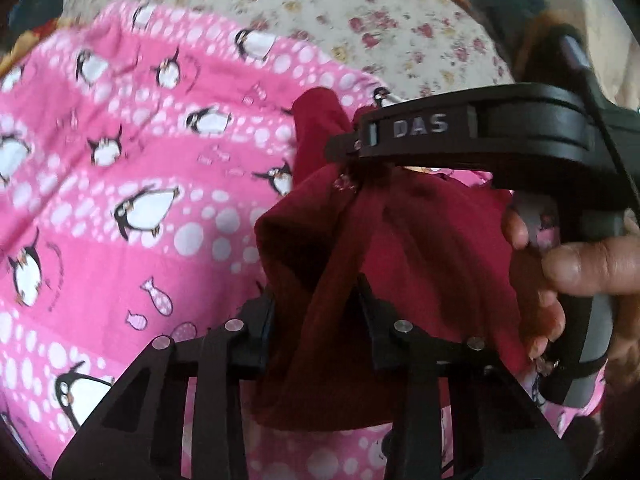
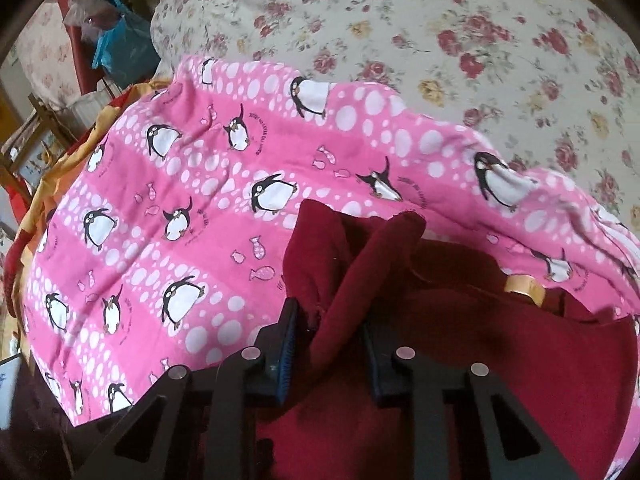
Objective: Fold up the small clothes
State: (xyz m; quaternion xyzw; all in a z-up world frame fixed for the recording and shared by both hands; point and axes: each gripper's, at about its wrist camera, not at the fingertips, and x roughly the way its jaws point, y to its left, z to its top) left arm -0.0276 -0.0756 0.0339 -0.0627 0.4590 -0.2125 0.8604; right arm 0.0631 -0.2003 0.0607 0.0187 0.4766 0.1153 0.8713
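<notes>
We see the right gripper at the bottom of the view, its two dark fingers pinching a ridge of dark red garment between them. The garment bunches up and lies on a pink penguin-print cloth, which spreads over a cream floral sheet. Orange fabric shows at the pink cloth's left edge

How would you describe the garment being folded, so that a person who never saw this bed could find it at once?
Start from the cream bedspread with red roses; on it lies a bright pink sheet printed with penguins and white dots. At that sheet's near edge is a small dark red garment of soft plain cloth, pinched by both tongs. It alone has no print.
</notes>
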